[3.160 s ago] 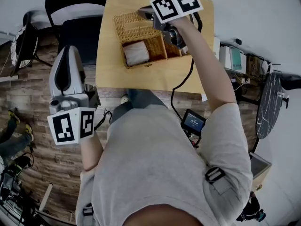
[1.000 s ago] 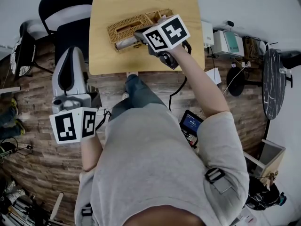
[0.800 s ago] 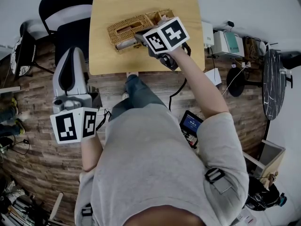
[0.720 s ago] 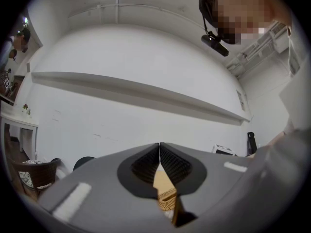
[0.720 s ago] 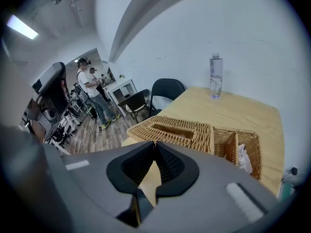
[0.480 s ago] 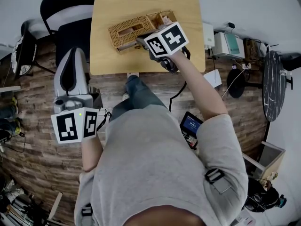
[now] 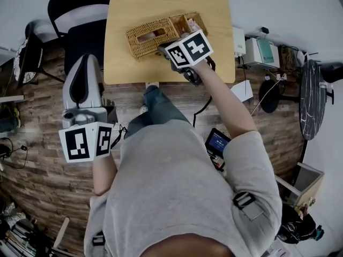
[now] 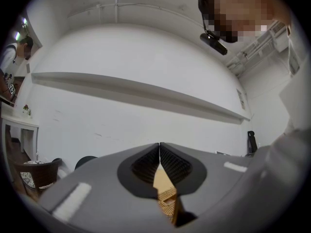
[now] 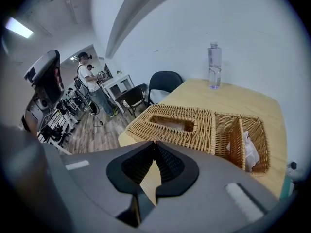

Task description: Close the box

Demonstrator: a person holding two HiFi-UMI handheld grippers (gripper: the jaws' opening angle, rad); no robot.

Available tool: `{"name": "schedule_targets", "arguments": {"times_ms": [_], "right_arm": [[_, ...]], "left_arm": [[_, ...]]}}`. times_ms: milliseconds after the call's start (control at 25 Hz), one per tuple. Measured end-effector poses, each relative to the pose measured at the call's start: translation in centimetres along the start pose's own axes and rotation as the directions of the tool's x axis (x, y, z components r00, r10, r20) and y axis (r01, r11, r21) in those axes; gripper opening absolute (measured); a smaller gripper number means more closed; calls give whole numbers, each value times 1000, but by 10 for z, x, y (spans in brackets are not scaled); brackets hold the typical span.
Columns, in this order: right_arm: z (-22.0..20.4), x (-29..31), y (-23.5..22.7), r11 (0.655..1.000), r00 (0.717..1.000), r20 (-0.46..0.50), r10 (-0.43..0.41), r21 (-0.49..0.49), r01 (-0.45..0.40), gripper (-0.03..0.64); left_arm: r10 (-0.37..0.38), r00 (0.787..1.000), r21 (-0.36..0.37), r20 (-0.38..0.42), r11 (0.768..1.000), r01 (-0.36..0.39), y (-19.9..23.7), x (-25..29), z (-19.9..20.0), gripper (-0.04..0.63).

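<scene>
Wicker box (image 9: pixel 228 142) on table (image 9: pixel 233 101), open. Slotted lid (image 9: pixel 146 130) lies flat beside it. White packet (image 9: pixel 249 152) inside.

Your right gripper (image 9: pixel 154 144): jaws together, empty, near lid's edge. Left gripper (image 8: pixel 159 144): jaws together, empty; head view puts it over floor, off table.

Bottle (image 9: pixel 214 66) seen whole in right gripper view only.

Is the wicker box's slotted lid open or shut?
Shut. The slotted lid lies flat, level with the rim of the side compartment, which is uncovered and holds something white.
</scene>
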State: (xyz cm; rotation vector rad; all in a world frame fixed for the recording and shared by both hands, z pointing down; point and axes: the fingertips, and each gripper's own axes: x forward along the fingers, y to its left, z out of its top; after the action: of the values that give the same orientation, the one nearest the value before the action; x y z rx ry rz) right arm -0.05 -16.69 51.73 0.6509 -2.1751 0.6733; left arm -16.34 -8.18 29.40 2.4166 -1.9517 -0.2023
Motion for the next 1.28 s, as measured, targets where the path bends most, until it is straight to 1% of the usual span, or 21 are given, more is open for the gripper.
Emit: {"name": "schedule_targets", "arguments": {"times_ms": [840, 1280], "right_arm": [[-16, 15, -7, 1000, 999, -41, -29, 4, 29, 20], [-17, 17, -9, 999, 999, -36, -37, 26, 38, 20]], "left_arm": [[18, 1000, -5, -13, 1000, -18, 6, -8, -6, 60], [24, 1000, -11, -13, 1000, -24, 10, -11, -6, 60]]}}
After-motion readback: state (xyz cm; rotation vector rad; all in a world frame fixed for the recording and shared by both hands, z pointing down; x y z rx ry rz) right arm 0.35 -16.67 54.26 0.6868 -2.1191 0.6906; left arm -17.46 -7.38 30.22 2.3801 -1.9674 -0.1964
